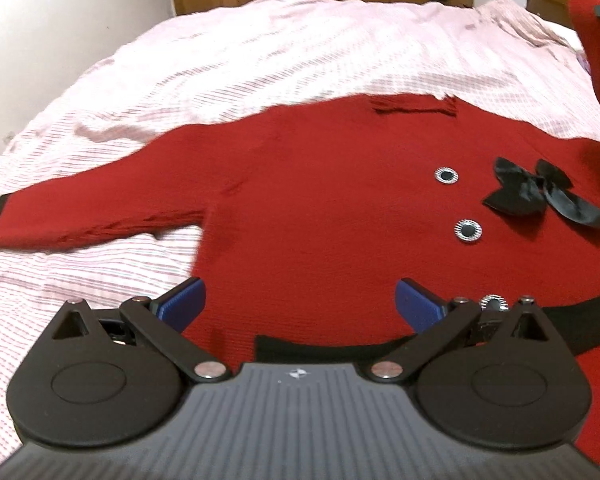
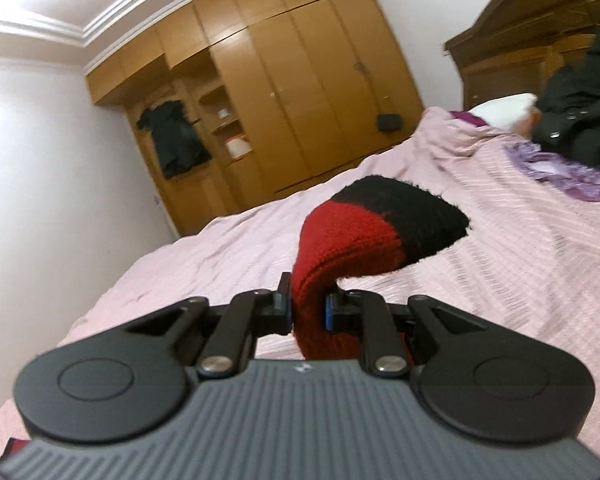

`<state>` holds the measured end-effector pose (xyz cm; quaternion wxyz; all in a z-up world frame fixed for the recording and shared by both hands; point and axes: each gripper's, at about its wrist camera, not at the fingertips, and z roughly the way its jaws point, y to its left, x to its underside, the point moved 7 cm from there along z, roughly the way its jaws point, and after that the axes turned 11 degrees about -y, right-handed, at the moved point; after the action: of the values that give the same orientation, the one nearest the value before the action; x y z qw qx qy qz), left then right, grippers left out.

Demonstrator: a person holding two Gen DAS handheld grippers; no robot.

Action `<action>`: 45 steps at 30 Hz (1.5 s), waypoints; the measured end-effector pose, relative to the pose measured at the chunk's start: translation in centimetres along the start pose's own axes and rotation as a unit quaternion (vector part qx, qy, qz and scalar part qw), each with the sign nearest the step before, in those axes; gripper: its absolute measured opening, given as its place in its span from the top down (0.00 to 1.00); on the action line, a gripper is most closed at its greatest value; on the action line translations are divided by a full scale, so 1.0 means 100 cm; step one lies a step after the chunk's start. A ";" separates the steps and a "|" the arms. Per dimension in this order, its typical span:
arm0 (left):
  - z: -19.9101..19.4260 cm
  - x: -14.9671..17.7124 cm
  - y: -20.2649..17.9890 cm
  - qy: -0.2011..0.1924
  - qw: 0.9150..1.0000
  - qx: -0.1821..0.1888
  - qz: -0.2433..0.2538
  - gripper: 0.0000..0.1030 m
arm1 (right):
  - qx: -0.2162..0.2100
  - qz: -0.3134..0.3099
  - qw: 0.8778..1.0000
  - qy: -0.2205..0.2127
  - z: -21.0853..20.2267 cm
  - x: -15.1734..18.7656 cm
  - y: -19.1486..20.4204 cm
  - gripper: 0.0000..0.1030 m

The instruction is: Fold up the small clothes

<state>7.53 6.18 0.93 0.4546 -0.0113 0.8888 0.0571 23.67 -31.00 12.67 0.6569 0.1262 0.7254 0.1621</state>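
Red sweater (image 1: pixel 308 200) spread flat on pink bedspread (image 1: pixel 220 52), left gripper (image 1: pixel 300 304) spread wide above its hem, right gripper (image 2: pixel 308 308) pinching the black-cuffed sleeve (image 2: pixel 364 232) lifted off the bed

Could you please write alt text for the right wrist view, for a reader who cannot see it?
The right gripper is shut on a red sleeve, lifted above a pink bedspread, its black cuff drooping forward. Behind stand a wooden wardrobe and a white wall.
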 end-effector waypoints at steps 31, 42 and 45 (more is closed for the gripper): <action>0.003 0.020 0.088 0.012 0.995 -0.051 -0.079 0.00 | -0.177 -0.016 0.953 0.247 0.020 0.221 0.173 0.72; 0.000 0.012 0.092 0.002 0.995 -0.053 -0.083 0.00 | -0.239 -0.108 0.926 0.271 -0.039 0.209 0.190 0.37; 0.001 0.003 0.090 -0.007 0.996 -0.053 -0.077 0.00 | -0.225 -0.097 0.932 0.267 -0.041 0.191 0.171 0.37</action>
<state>6.79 15.13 1.48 0.4627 -0.1036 0.8778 0.0687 17.04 -8.00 2.43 0.4631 -0.1441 0.8270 0.2845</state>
